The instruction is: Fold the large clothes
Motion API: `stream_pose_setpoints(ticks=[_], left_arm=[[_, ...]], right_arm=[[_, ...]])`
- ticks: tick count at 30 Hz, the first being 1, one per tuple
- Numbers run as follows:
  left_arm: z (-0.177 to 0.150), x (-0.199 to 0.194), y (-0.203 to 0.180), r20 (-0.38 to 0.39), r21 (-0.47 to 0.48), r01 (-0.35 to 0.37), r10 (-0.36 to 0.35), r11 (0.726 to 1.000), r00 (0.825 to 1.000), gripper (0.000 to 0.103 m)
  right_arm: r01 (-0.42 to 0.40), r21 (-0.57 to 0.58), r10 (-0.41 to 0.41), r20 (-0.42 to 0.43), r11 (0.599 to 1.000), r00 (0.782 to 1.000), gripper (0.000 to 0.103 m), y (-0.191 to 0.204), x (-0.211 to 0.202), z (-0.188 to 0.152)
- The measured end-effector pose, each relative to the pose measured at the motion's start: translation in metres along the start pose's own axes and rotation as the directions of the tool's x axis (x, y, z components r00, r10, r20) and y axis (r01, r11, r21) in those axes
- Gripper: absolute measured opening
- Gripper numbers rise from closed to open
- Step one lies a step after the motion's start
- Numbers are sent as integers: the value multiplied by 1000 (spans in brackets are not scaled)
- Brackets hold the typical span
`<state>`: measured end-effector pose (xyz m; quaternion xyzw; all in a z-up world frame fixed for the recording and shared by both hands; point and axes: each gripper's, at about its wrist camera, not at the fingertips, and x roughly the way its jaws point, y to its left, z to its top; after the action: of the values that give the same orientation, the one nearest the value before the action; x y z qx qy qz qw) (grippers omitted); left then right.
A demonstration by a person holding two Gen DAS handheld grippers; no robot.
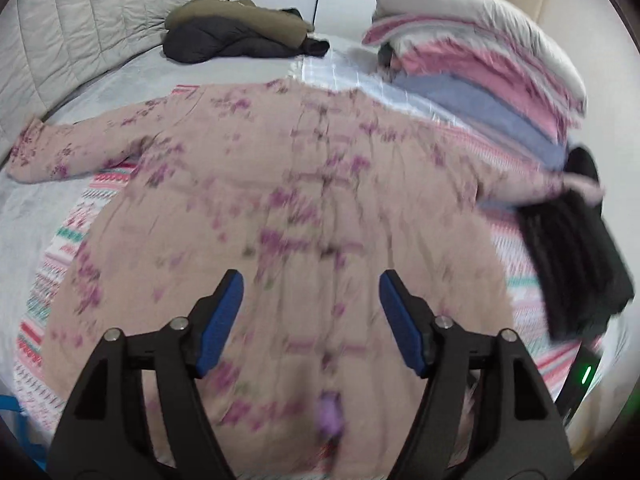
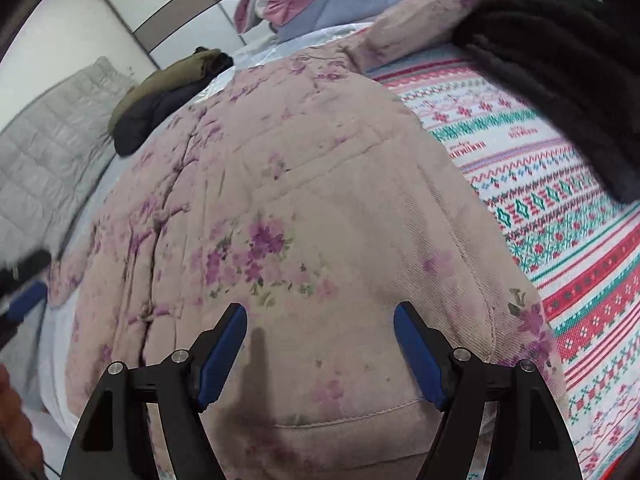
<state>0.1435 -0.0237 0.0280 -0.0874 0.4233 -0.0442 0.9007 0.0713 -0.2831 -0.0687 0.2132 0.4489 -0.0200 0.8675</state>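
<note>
Left wrist view, blurred: dusty-pink padded jacket with purple flower print (image 1: 304,200) spread flat, front up, on patterned red-teal-white knit blanket (image 1: 64,248) over the bed, both sleeves out sideways, closure line down the middle. Left gripper (image 1: 311,320) above its lower part, jaws apart, nothing between them. Right wrist view: right gripper (image 2: 320,356) over the hem (image 2: 344,420), jaws spread, gripping nothing. Black fleece garment (image 2: 560,80) lies on the far sleeve. Olive-and-navy bundle (image 1: 236,32) sits well beyond.

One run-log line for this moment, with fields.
stage: before fold | jacket: flat on bed | left gripper: open, empty | right gripper: open, over hem
</note>
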Motion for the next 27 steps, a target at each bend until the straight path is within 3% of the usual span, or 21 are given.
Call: stream_pose_setpoints(ticks=[3, 6, 8, 12, 17, 23, 27], left_arm=[[13, 44, -3, -51, 15, -8, 8, 1000, 999, 84], [-8, 97, 17, -140, -27, -48, 44, 998, 989, 84], [-26, 128, 35, -252, -54, -64, 49, 996, 966, 84], [-29, 127, 31, -227, 16, -78, 79, 997, 971, 84], [-32, 122, 21, -206, -1, -67, 65, 998, 976, 84], [-26, 122, 23, -193, -10, -37, 35, 999, 981, 84], [-21, 120, 28, -198, -40, -15, 6, 999, 980, 84]], right_arm=[[6, 3, -6, 1, 1000, 1000, 77, 1, 0, 4], [20, -21, -20, -3, 1000, 1000, 77, 4, 4, 4], [27, -36, -27, -1, 999, 1000, 77, 7, 4, 3], [20, -37, -20, 2, 999, 1000, 77, 7, 2, 4], [-28, 34, 27, 29, 999, 999, 77, -7, -8, 26], [7, 79, -18, 127, 997, 992, 77, -32, -39, 88], [31, 139, -65, 243, 990, 968, 77, -60, -69, 145]])
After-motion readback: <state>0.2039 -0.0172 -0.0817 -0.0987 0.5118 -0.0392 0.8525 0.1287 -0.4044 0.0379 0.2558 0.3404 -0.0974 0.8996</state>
